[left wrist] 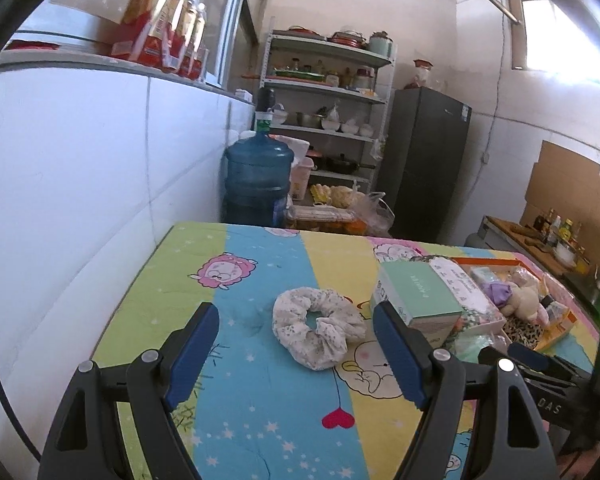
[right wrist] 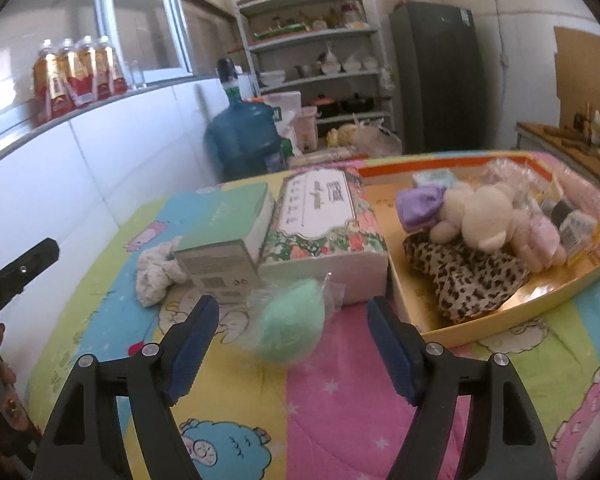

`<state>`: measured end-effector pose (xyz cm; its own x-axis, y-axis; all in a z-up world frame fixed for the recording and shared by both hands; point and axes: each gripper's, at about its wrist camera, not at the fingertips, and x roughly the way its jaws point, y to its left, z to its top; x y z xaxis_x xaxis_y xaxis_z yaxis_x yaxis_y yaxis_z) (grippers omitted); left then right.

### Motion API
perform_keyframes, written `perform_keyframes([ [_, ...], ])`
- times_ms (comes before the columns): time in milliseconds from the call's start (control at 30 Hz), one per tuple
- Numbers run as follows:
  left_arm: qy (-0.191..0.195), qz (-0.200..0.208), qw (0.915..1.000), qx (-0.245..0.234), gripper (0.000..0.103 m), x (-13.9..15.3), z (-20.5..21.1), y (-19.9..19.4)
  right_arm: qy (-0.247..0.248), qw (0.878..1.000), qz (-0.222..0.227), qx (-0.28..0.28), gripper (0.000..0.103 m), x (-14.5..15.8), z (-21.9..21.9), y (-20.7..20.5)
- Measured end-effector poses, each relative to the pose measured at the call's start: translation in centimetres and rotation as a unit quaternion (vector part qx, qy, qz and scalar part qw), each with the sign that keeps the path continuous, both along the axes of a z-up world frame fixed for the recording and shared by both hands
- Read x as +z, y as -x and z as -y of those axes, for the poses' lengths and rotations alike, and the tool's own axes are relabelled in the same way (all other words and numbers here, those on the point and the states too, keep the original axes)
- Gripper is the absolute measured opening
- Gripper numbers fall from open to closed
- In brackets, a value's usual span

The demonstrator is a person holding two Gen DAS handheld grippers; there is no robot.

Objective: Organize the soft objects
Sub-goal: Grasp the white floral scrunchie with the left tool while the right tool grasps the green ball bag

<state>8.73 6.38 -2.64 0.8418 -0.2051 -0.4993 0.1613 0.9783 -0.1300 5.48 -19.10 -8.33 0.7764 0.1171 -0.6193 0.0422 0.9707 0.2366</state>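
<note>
A white floral scrunchie (left wrist: 316, 332) lies on the striped cartoon bedspread (left wrist: 260, 400), just ahead of my open, empty left gripper (left wrist: 296, 344); it also shows in the right wrist view (right wrist: 154, 276). A mint-green sponge in clear wrap (right wrist: 290, 330) lies just ahead of my open, empty right gripper (right wrist: 292, 340). An orange-rimmed tray (right wrist: 540, 292) at right holds a cream plush toy (right wrist: 484, 216), a purple scrunchie (right wrist: 420, 204), a leopard-print cloth (right wrist: 468, 276) and small packets.
A mint box (right wrist: 228, 236) and a floral tissue box (right wrist: 324, 224) stand between scrunchie and tray. A white wall (left wrist: 80, 200) borders the bed's left side. A blue water jug (left wrist: 258, 180), shelves and a dark fridge (left wrist: 424, 160) stand beyond the bed.
</note>
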Motion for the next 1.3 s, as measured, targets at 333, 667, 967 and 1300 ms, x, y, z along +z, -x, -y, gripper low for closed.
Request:
perform_keyframes([
  [333, -0.01, -0.049, 0.998, -0.038, 0.079, -1.6, 0.2, -4.8, -0.05, 0.998, -0.045, 0.005, 0.078, -2.4, 0.9, -2.9],
  [667, -0.009, -0.143, 0.9879, -0.059, 0.079, -6.2, 2.2, -9.7, -0.064, 0.996, -0.045, 0.052, 0.045, -2.6, 0.1, -3.3],
  [967, 0.001, -0.178, 0.9816, -0.068, 0.079, -8.2, 3.1, -10.9, -0.077, 0.994, -0.048, 0.062, 0.045, -2.7, 0.2, -3.3],
  [1300, 0.029, -0.159, 0.9825, -0.092, 0.017, -7.4, 3.1, -10.6, -0.076, 0.994, -0.045, 0.067, 0.045, -2.6, 0.2, -3.4],
])
